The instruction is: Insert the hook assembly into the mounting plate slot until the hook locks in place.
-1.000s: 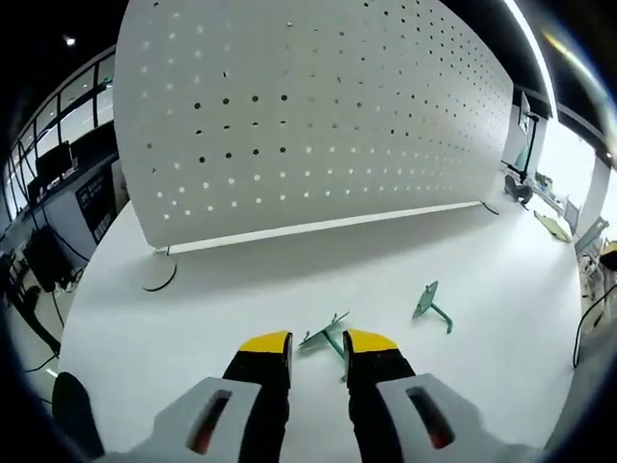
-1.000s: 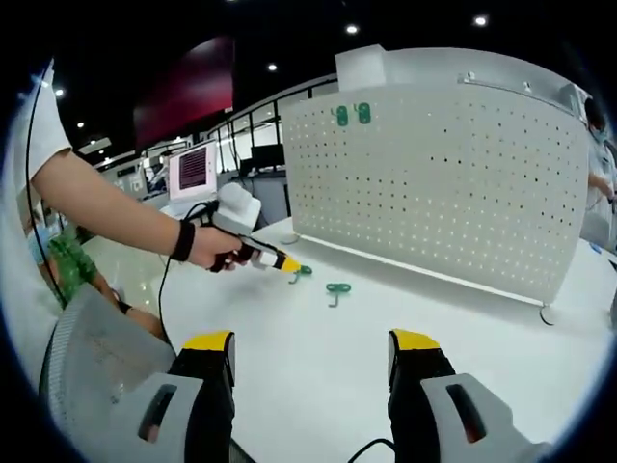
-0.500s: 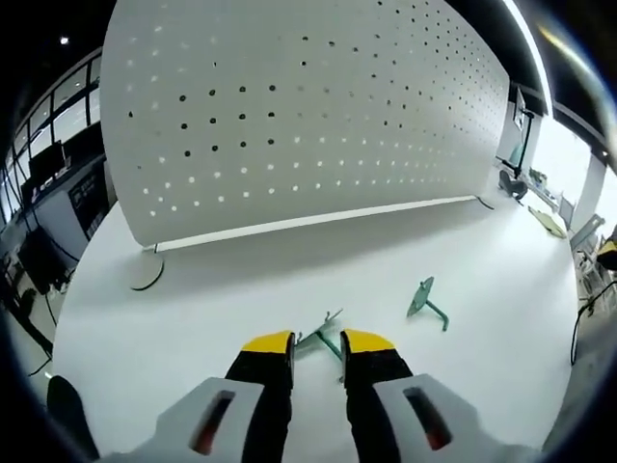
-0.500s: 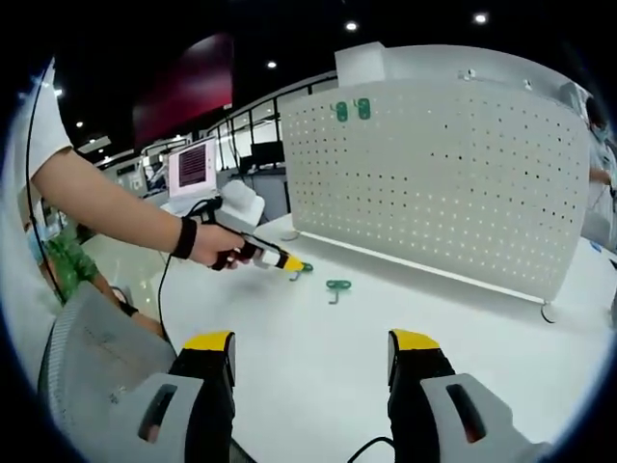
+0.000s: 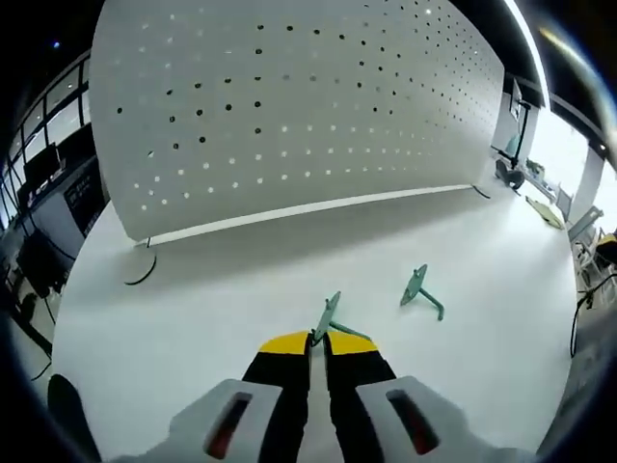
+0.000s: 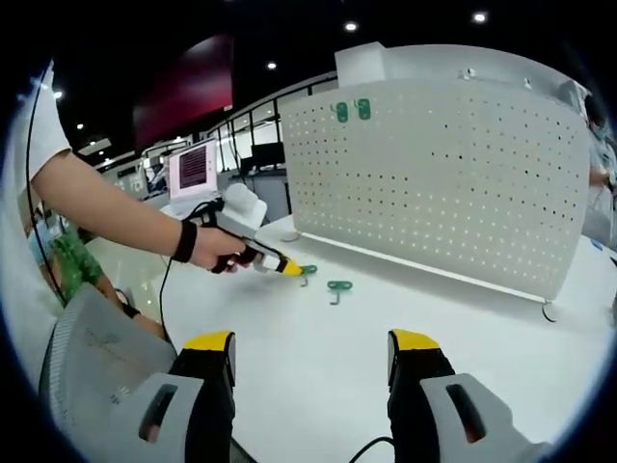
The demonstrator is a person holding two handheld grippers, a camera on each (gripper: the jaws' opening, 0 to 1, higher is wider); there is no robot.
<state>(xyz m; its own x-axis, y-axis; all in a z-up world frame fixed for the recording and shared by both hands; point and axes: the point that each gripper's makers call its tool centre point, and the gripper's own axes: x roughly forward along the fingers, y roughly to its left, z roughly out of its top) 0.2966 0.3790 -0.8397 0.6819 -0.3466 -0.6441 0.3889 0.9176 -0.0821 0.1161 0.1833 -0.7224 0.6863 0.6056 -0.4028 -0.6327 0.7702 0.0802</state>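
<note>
My left gripper [image 5: 318, 340] is shut on a green hook [image 5: 331, 316], whose plate sticks up between the yellow-tipped fingers just above the white table [image 5: 222, 299]. A second green hook [image 5: 418, 291] lies on the table to the right. The white pegboard [image 5: 289, 106] stands upright behind them. In the right gripper view, the left gripper [image 6: 289, 266] is held by a person's hand with its green hook [image 6: 308, 271] at its tip, and the second hook [image 6: 337, 287] lies beside it. Two green hooks [image 6: 352, 112] hang near the pegboard's [image 6: 443, 183] top. My right gripper [image 6: 310, 347] stands open and holds nothing.
A person's bare arm [image 6: 106, 207] with a black wristband reaches in from the left. The pegboard's curved foot [image 5: 140, 273] rests on the table at its left end. A dark hall with desks and a screen [image 6: 193, 169] lies behind.
My left gripper has shut on the green hook and lifted it slightly, so its plate now stands up. The right gripper has not moved.
</note>
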